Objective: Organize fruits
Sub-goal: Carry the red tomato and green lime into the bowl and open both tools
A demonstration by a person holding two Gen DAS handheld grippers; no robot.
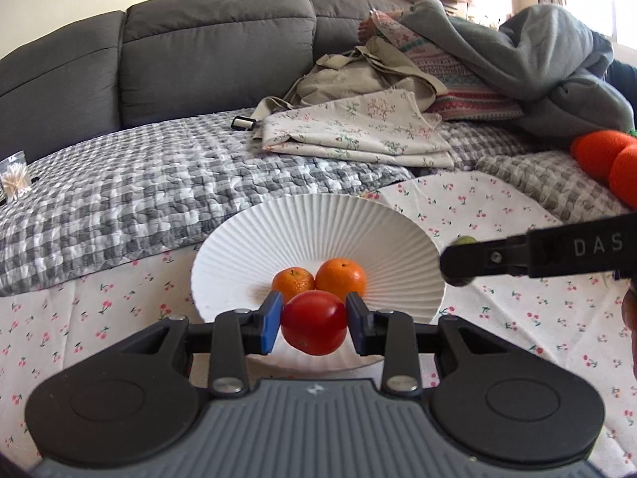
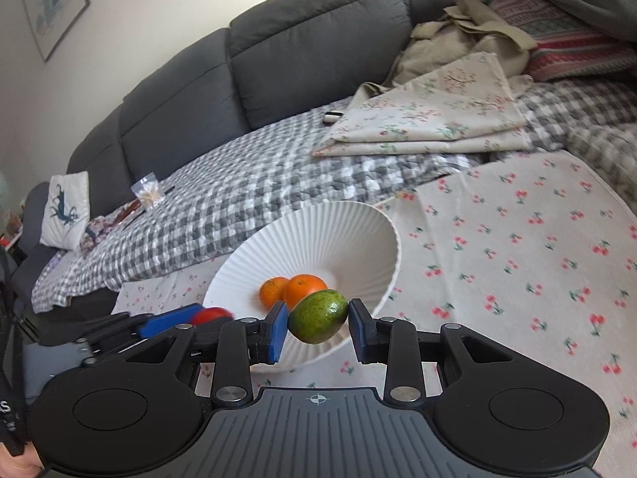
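Observation:
A white ribbed bowl (image 1: 278,219) stands on the cherry-print cloth and holds two oranges (image 1: 318,277). My left gripper (image 1: 314,324) is shut on a red tomato (image 1: 314,326), held over the bowl's near rim. My right gripper (image 2: 318,322) is shut on a green avocado (image 2: 318,314), held over the bowl's (image 2: 318,231) near right rim, with the oranges (image 2: 294,288) just behind it. The left gripper and the tomato (image 2: 211,314) show at the left in the right wrist view. The right gripper's finger (image 1: 537,255) shows at the right in the left wrist view.
The cherry-print cloth (image 2: 517,259) lies over a grey checked quilt (image 1: 139,191) on a dark grey sofa (image 1: 199,47). Folded floral fabric (image 1: 358,127), clothes and a grey blanket (image 1: 537,55) pile up behind. An orange plush (image 1: 609,159) lies at right.

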